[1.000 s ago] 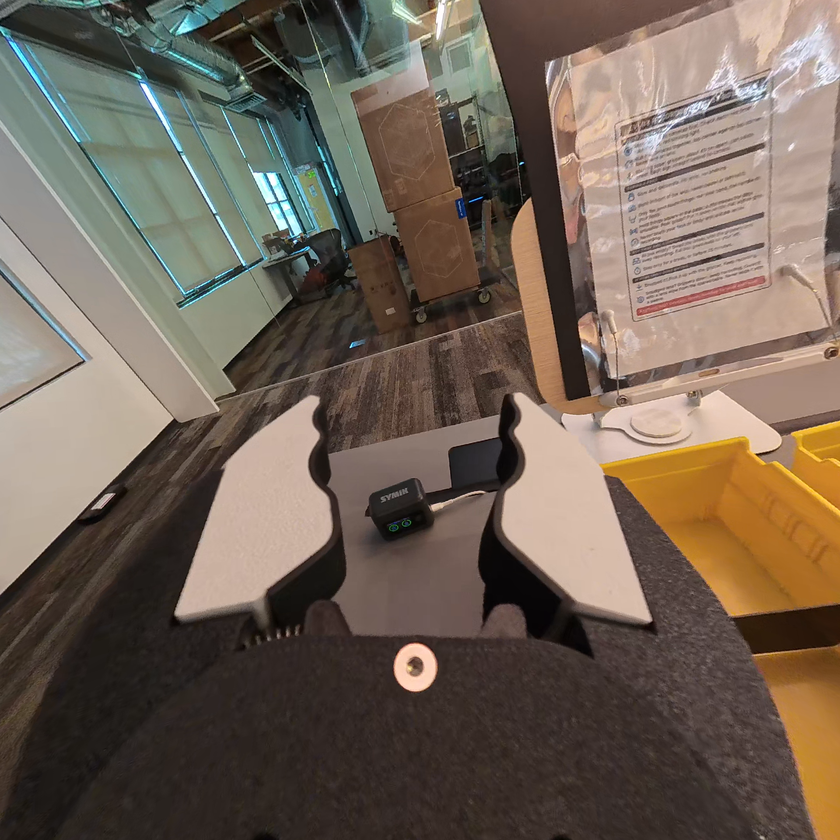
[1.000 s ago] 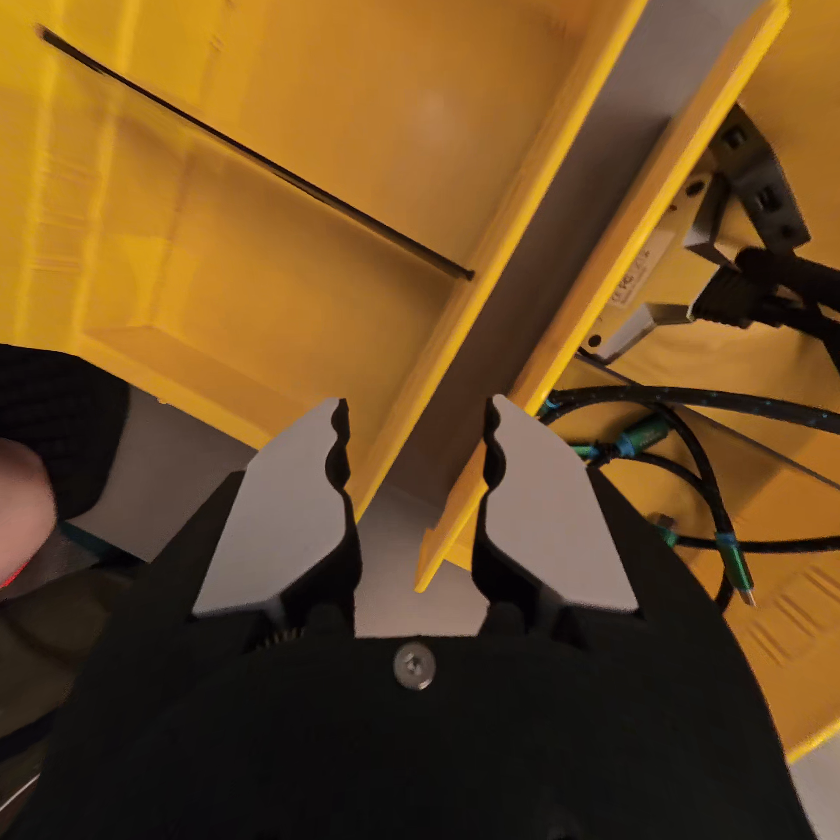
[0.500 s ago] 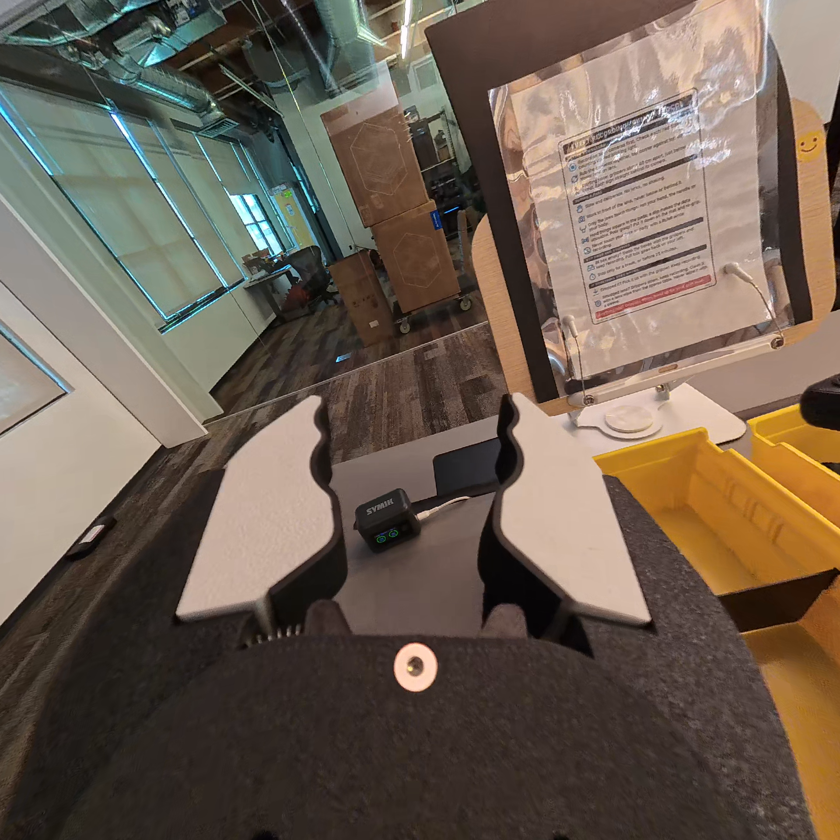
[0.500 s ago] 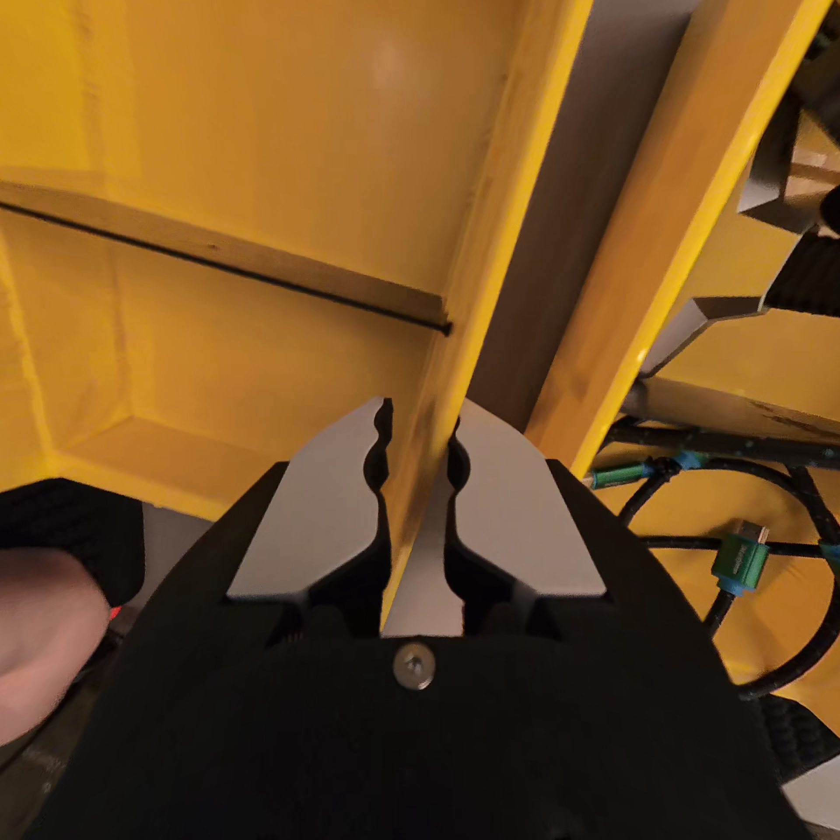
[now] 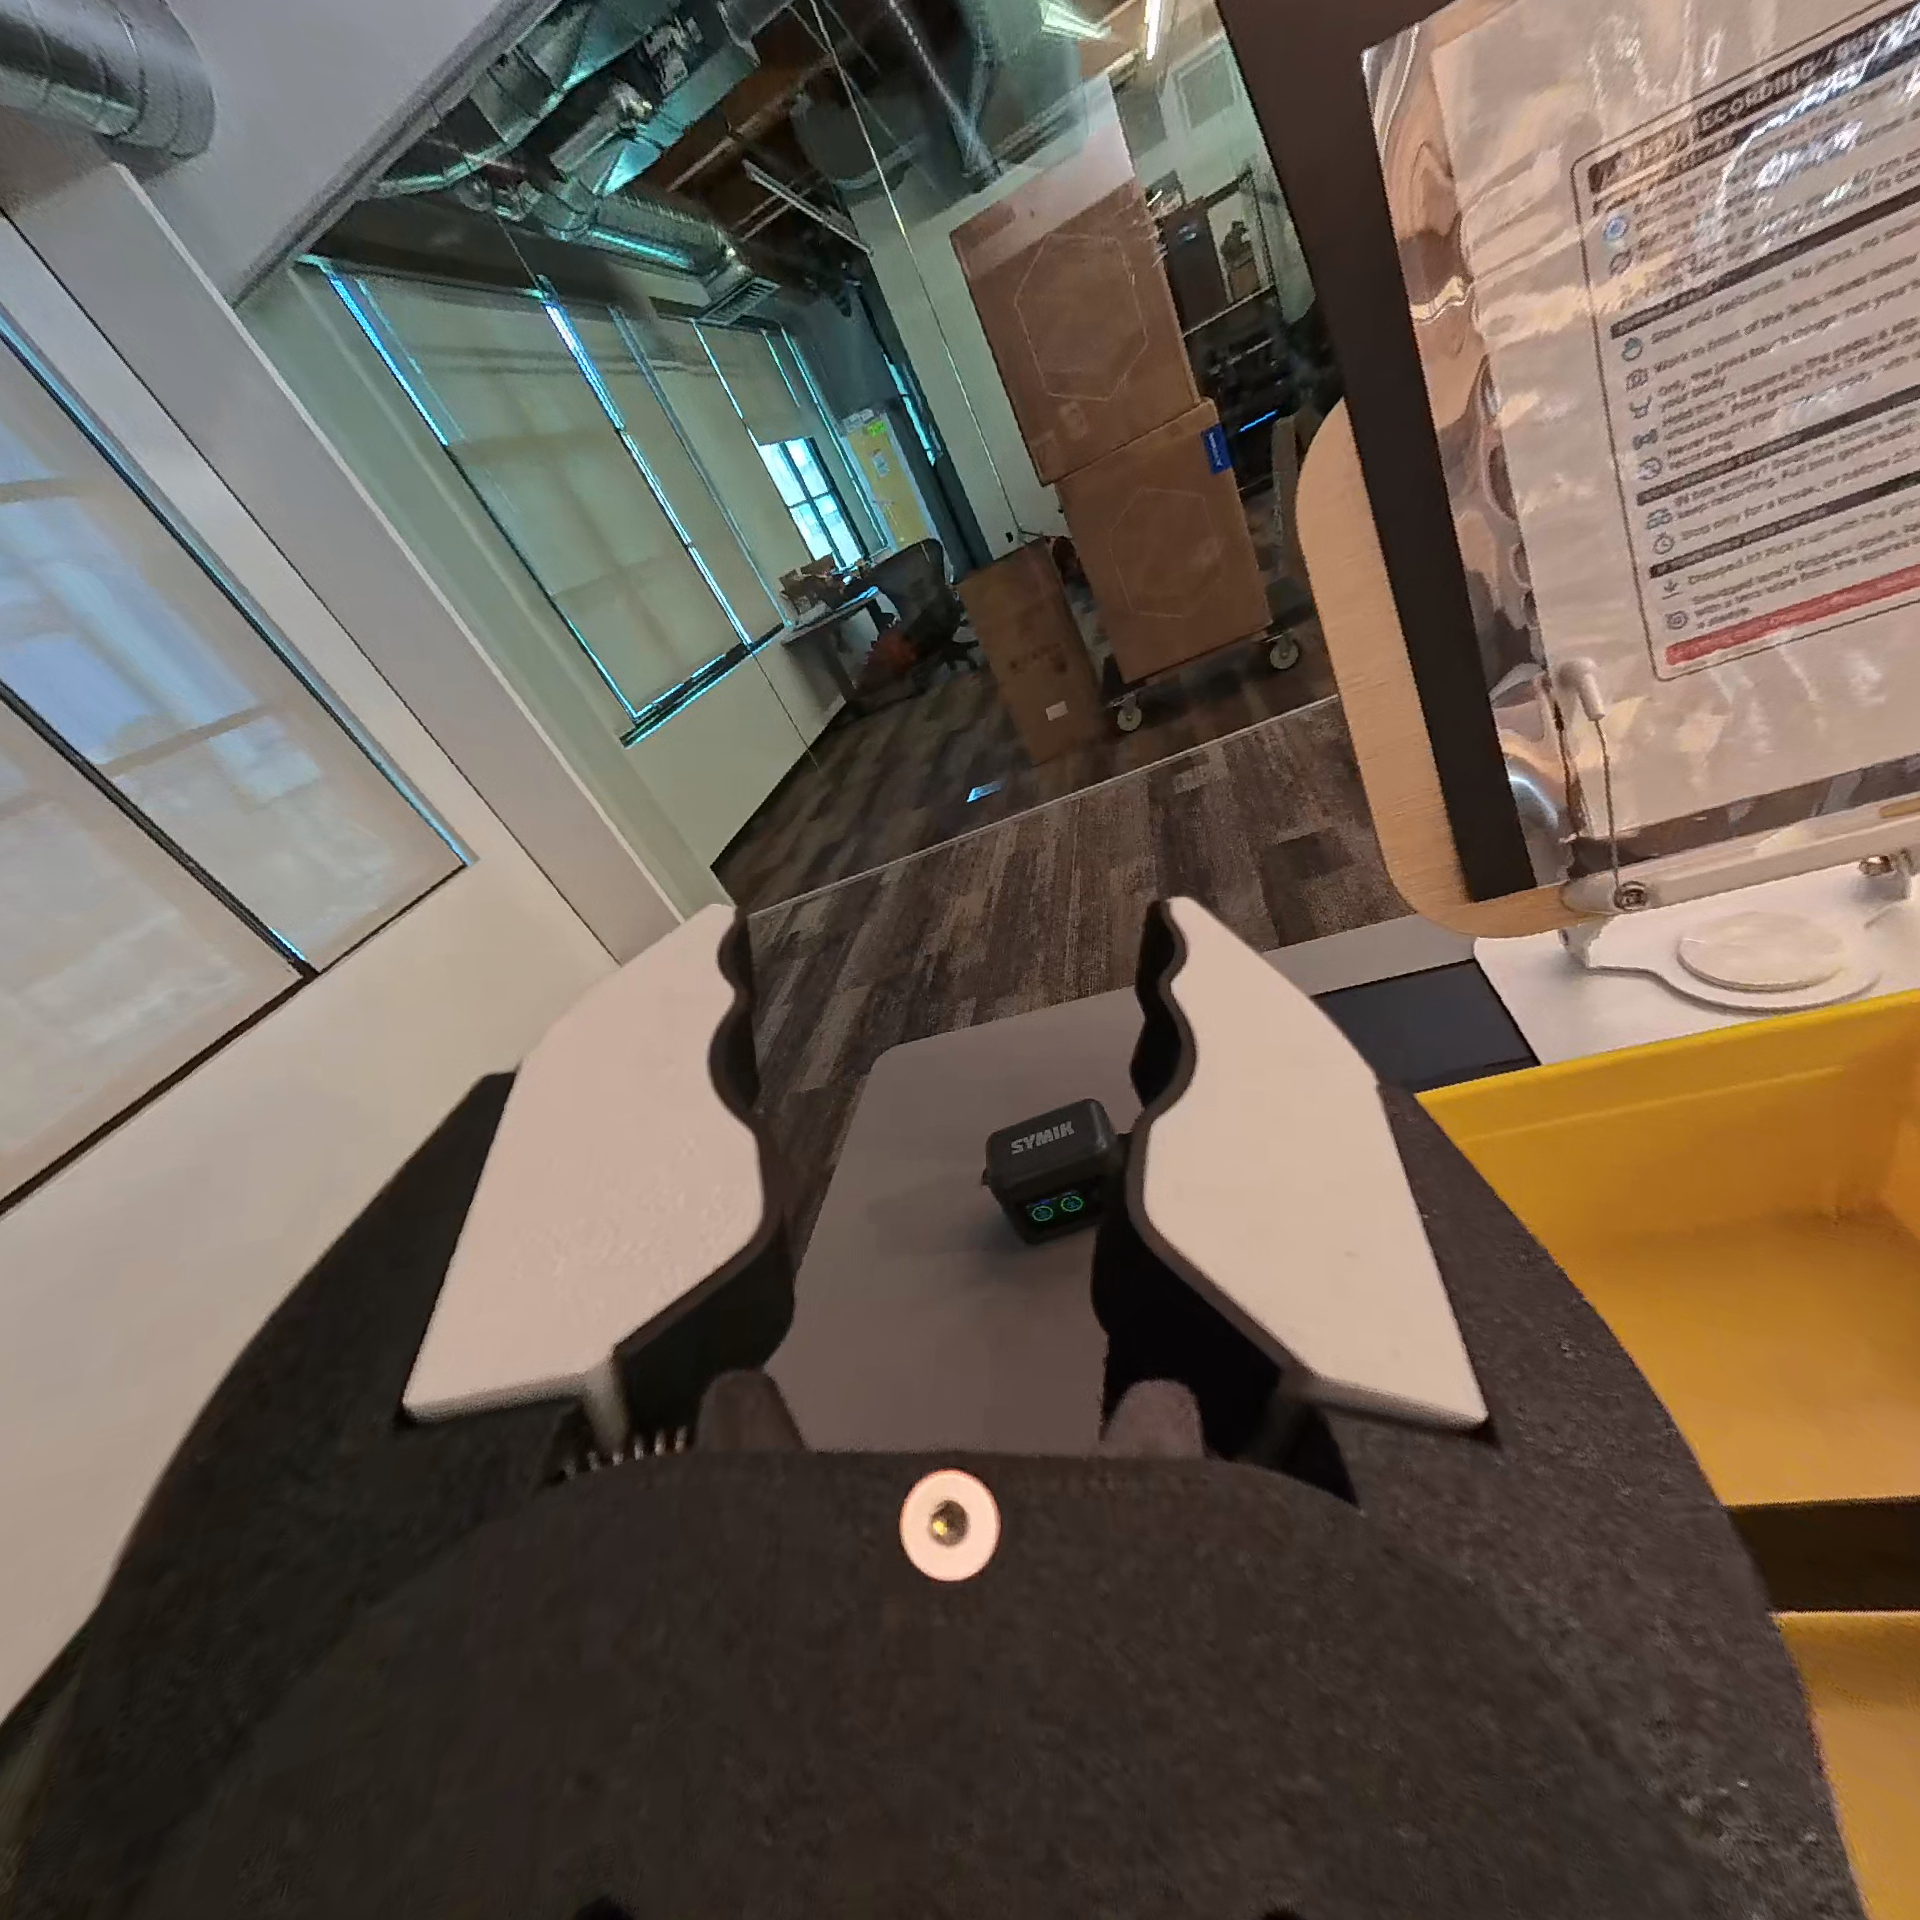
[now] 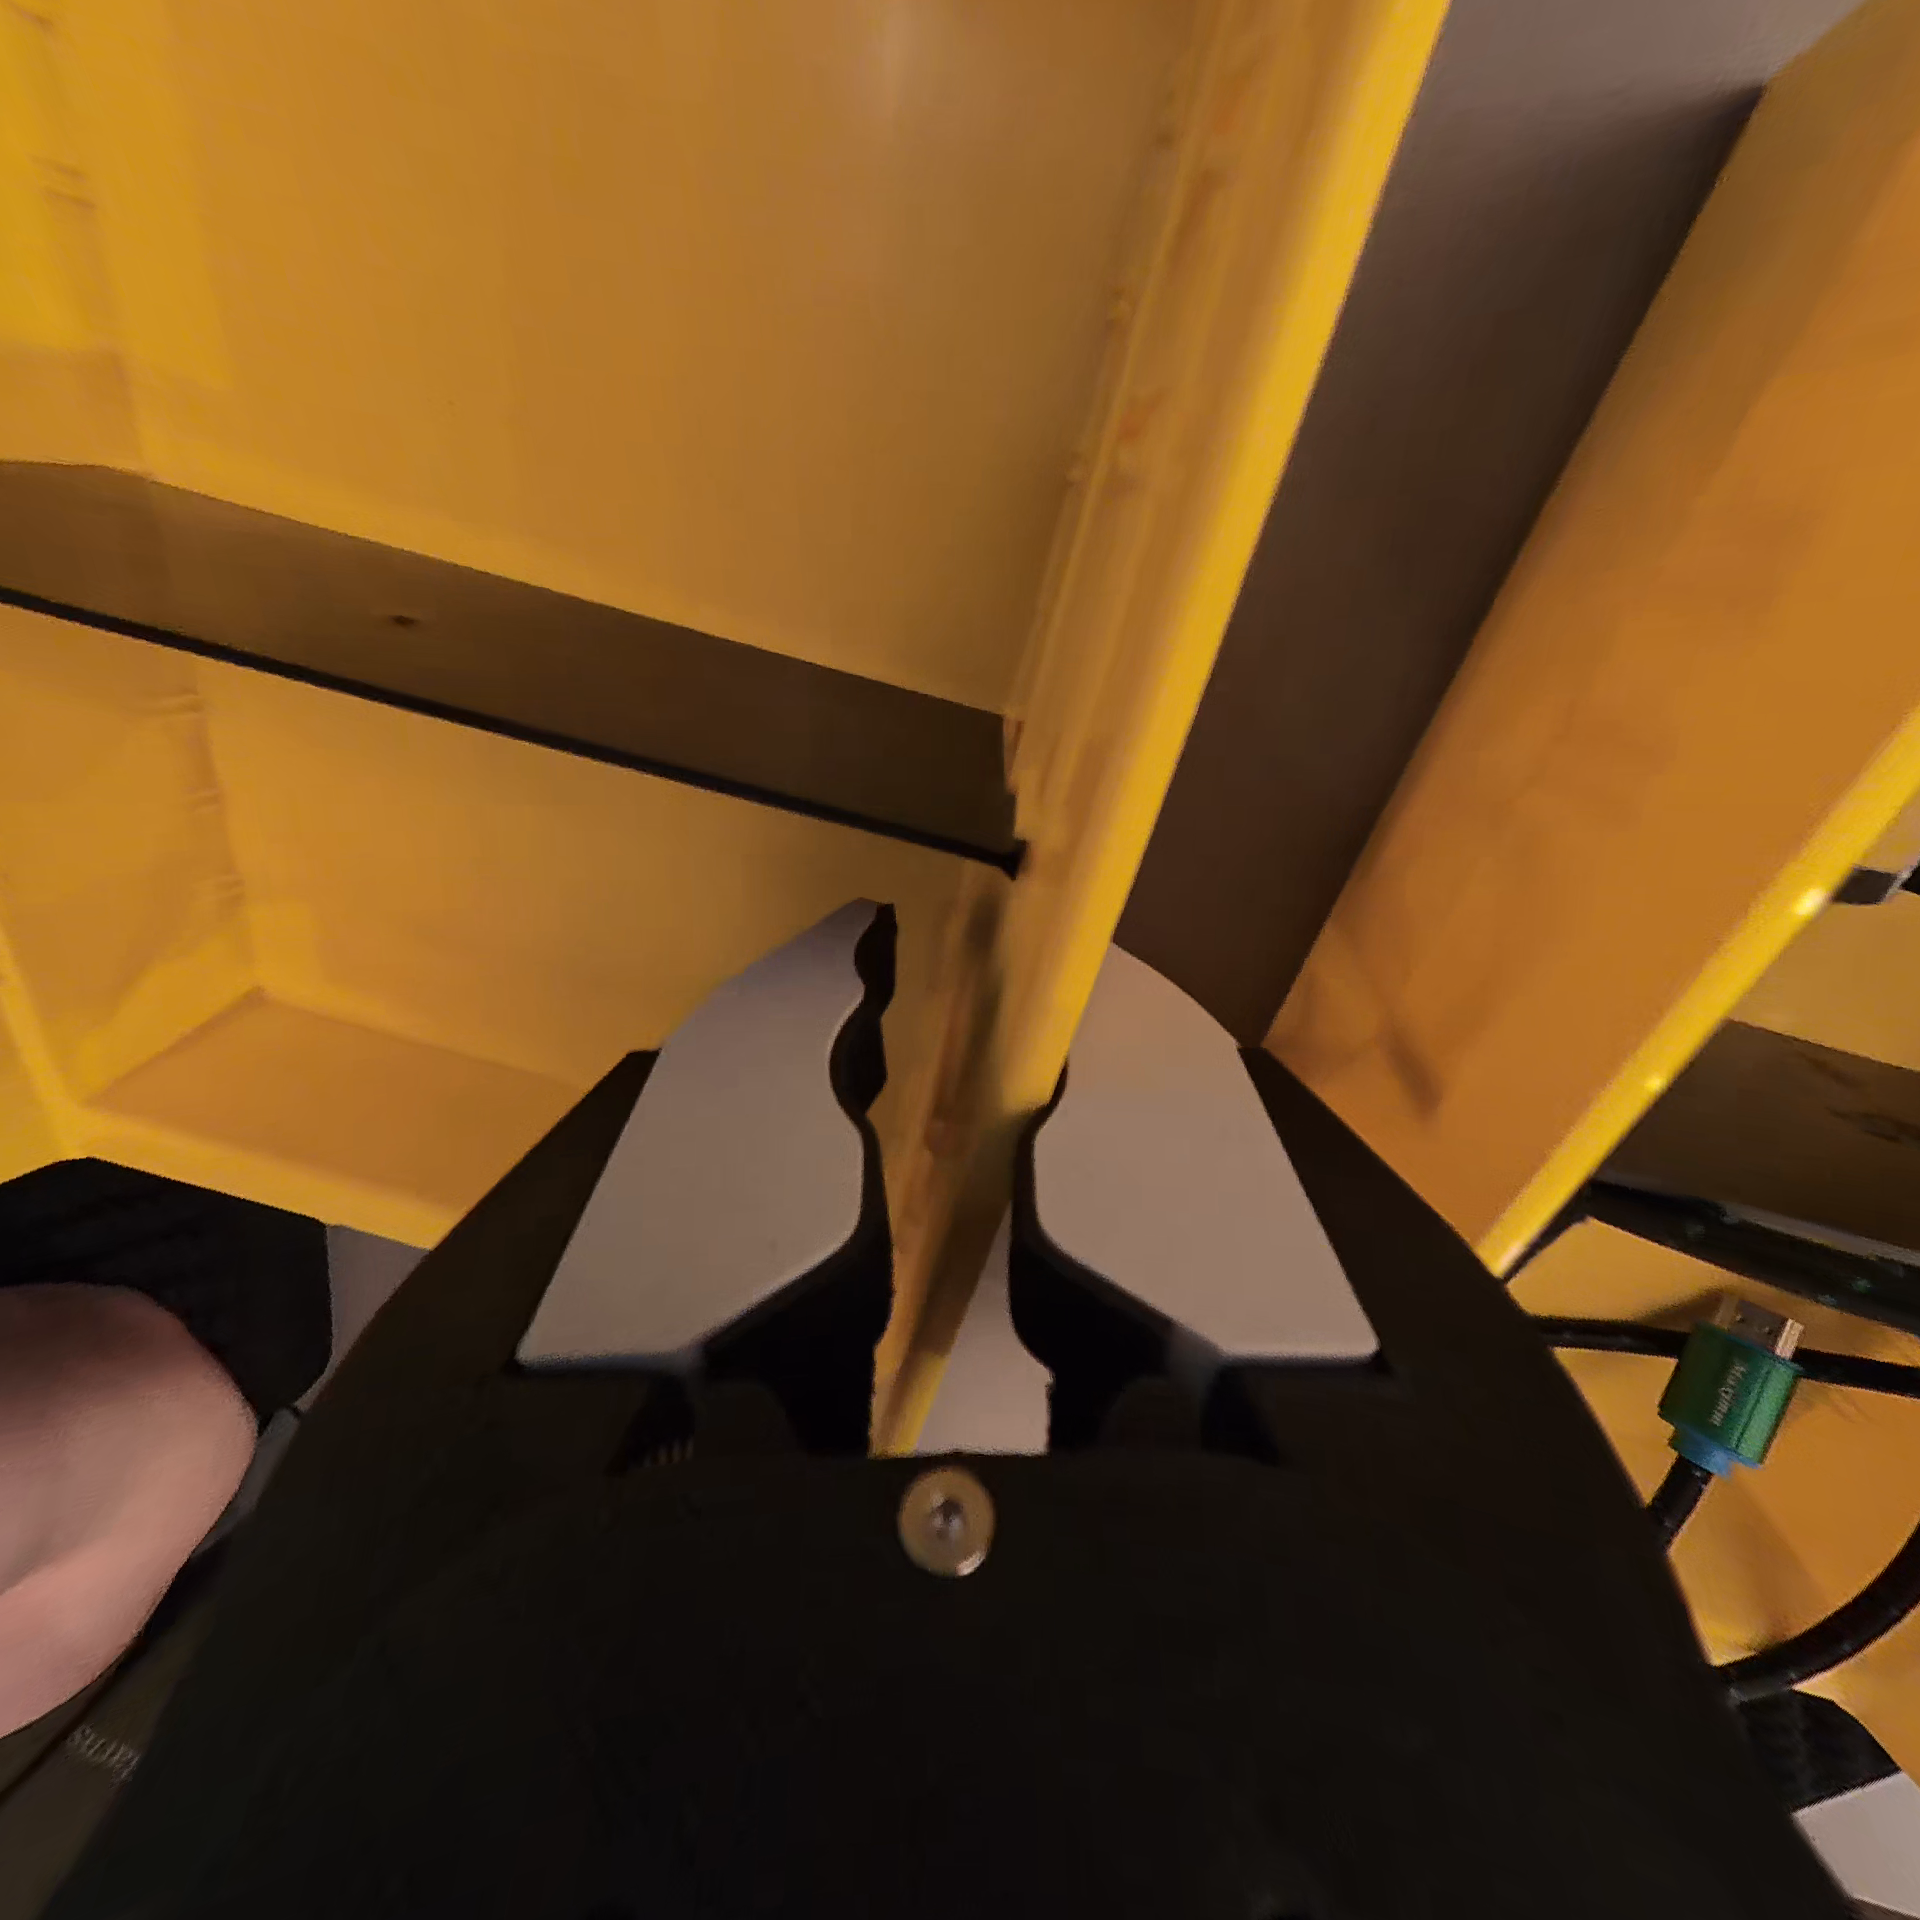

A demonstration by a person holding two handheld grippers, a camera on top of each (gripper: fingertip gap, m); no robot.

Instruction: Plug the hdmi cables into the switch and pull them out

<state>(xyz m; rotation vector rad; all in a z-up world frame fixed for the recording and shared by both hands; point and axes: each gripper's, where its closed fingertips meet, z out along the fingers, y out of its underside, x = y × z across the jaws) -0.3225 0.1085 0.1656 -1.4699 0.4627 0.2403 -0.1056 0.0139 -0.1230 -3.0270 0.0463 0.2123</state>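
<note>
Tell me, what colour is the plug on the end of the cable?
The plug is green with a blue collar, seen best in the right wrist view.

The small box (image 5: 1049, 1169) sits on the table (image 5: 935, 1340), left of the bin (image 5: 1662, 1081).

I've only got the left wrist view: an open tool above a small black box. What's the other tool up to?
Observer: The right tool is shut on the wall of a yellow bin.
Operator: Any cables?
Observer: A black cable with a green plug lies loose in the neighbouring bin, plugged into nothing.
Operator: Anyone visible?
Observer: Only bare skin beside a dark sleeve, at the lower left.
</note>
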